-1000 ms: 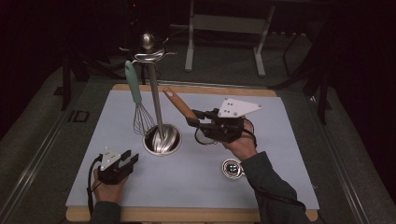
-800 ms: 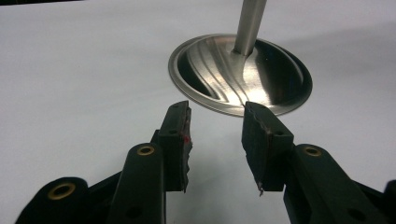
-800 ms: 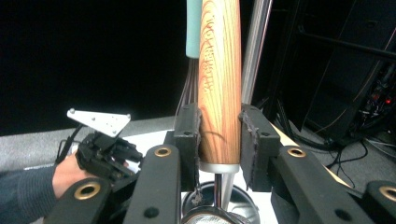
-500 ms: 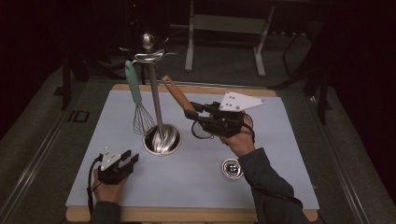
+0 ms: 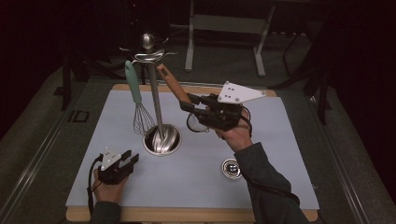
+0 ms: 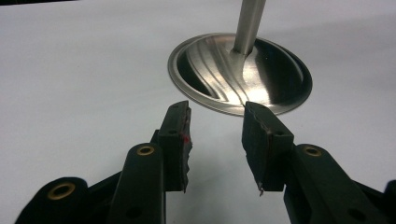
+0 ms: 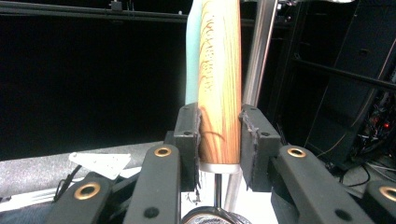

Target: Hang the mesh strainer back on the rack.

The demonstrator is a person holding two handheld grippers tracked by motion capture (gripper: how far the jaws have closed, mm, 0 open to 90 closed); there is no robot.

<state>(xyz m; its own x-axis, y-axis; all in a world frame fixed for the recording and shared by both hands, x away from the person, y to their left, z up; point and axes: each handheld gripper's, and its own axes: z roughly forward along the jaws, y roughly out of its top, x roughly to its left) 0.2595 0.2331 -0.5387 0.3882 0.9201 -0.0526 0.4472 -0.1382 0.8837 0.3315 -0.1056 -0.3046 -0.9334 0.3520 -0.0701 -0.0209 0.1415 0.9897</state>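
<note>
progress: looks like hanging utensils on the stand (image 5: 154, 100). Teal-handled whisk (image 5: 138, 105) already hangs from the hook ring at the top. Wooden-handled utensil (image 5: 173, 86) is gripped and raised, handle end up near the hooks, not yet hooked as far as I can tell.
left to do: judged: get the handle end onto a free hook, release, pull away. Whether the handle has a hole or loop I cannot tell.
right hand-held gripper (image 5: 187, 103): clamped on the wooden handle (image 7: 219, 93) near its lower end, pads pressing both sides. Metal ferrule and shaft continue below the jaws.
utensil vs right hand-held gripper: handle runs up and ahead of the jaws, tilted toward the stand top; whisk handle (image 7: 191, 56) and stand pole (image 7: 259, 51) sit just behind it.
right hand pose: held well above the worktop (image 5: 280, 140), forearm angled up, jaws aimed at the hook ring.
left hand-held gripper (image 5: 130, 157): jaws wide, nothing between them.
left hand pose: resting low on the worktop, jaws aimed at the stand's dish base (image 6: 240, 74), which lies just ahead, not touching.
other: small round metal object (image 5: 232, 168) on the worktop below the right forearm, untouched.
</note>
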